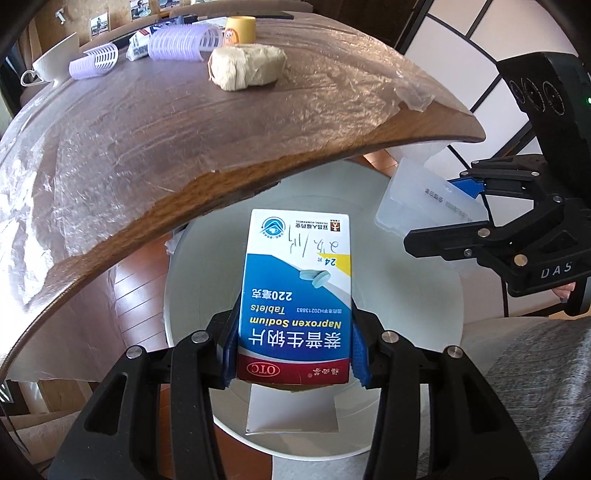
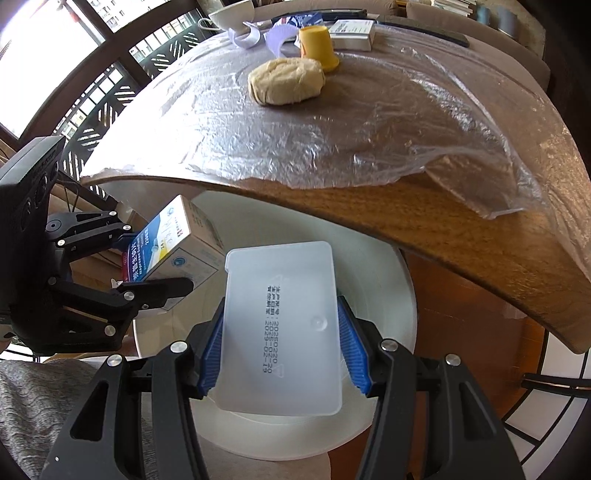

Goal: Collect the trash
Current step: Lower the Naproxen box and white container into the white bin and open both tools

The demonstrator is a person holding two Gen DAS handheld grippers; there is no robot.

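My left gripper [image 1: 293, 343] is shut on a blue and white medicine box [image 1: 295, 280], held over the mouth of a white round bin [image 1: 436, 295] below the table edge. Its open bottom flap hangs down. My right gripper [image 2: 280, 343] is shut on a translucent white plastic container [image 2: 280, 325] with a printed date, also above the white bin [image 2: 391, 317]. In the left wrist view the right gripper [image 1: 469, 206] shows at the right with the plastic container [image 1: 417, 199]. In the right wrist view the left gripper [image 2: 147, 258] shows at the left with the medicine box [image 2: 173, 240].
The wooden table [image 1: 155, 192] is covered with clear plastic film [image 2: 369, 122]. On it lie a wrapped beige lump [image 1: 247, 66], a yellow cup [image 2: 317, 46], purple hair rollers [image 1: 181, 42], a white cup [image 1: 55, 59] and a small white box [image 2: 351, 35]. Grey fabric [image 1: 543, 387] is near me.
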